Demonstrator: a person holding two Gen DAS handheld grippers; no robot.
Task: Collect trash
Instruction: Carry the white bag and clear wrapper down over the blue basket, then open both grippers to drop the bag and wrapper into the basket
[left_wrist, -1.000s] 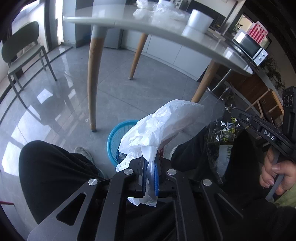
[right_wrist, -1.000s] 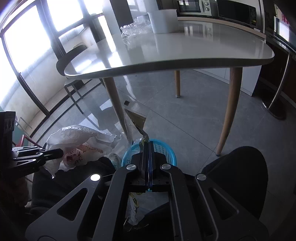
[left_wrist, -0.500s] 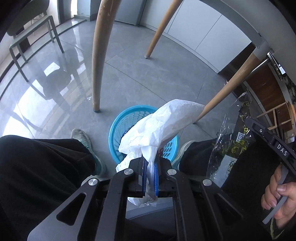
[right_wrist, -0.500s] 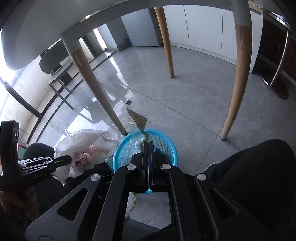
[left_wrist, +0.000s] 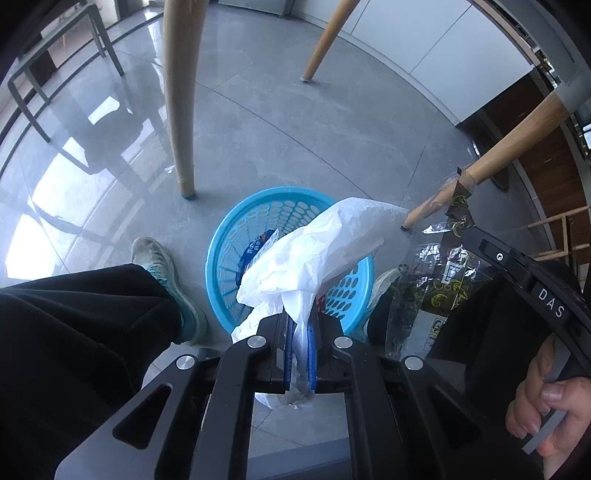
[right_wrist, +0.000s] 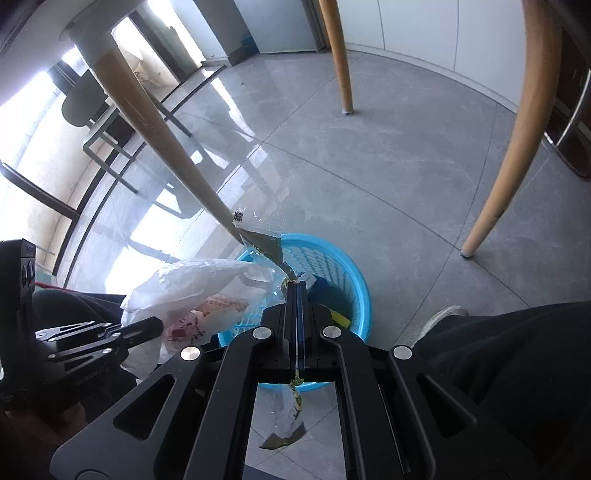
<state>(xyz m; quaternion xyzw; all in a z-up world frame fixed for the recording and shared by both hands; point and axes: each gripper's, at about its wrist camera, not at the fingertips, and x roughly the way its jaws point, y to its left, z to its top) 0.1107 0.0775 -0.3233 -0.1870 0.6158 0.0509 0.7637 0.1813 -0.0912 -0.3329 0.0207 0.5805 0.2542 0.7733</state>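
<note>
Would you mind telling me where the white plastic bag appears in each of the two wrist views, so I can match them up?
Left wrist view: the white plastic bag fills the centre, pinched in the left hand-held gripper over the basket.
Right wrist view: it sits at lower left, at the basket's left rim.
Shared landmark: the blue basket on the floor.

The white plastic bag (left_wrist: 325, 251) is covering much of the blue basket (left_wrist: 221, 243), hiding most of what is lying inside. The clear wrapper (right_wrist: 291, 410) is trailing out of sight behind the right claw (right_wrist: 295, 291). The print on the wrapper is staying too small to read.
</note>
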